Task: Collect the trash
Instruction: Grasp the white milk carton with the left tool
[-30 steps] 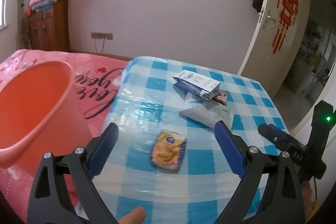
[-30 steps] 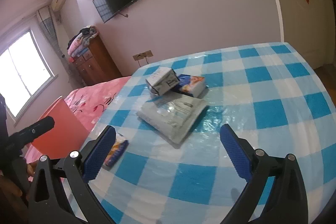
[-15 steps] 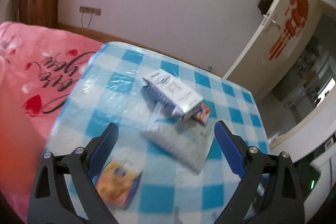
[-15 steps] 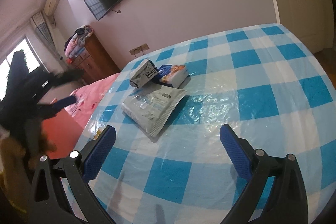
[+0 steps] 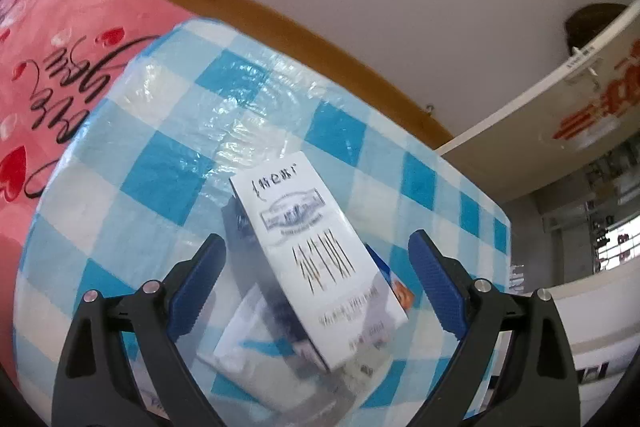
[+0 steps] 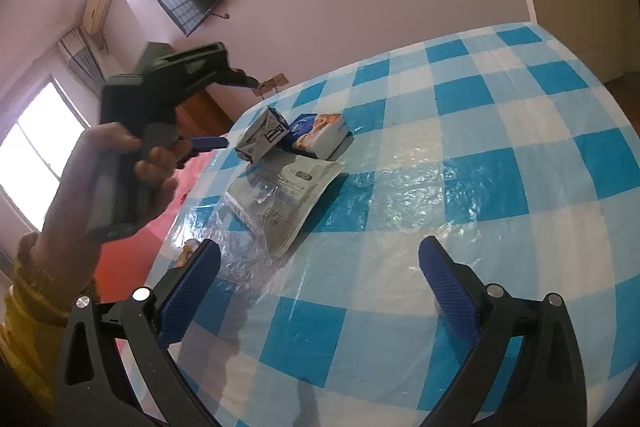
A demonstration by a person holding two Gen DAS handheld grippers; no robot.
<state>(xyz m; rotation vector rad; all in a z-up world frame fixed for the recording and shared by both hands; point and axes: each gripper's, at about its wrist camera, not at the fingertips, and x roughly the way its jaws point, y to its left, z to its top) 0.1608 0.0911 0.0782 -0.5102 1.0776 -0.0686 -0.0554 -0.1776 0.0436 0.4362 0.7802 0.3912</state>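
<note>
Left wrist view: the left gripper (image 5: 316, 275) has its fingers spread wide around the white carton (image 5: 316, 255) without touching it; the carton lies on the checked surface (image 5: 160, 179). Right gripper (image 6: 318, 283) spread, empty.

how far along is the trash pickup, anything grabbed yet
Nothing looks collected so far. The left tongs are open around the white milk carton, pads not on it. The right tongs hang open and empty over the checked tablecloth. Left to do: the carton, the tissue pack beside it, the grey pouch, and a yellow wrapper at the edge.
</note>
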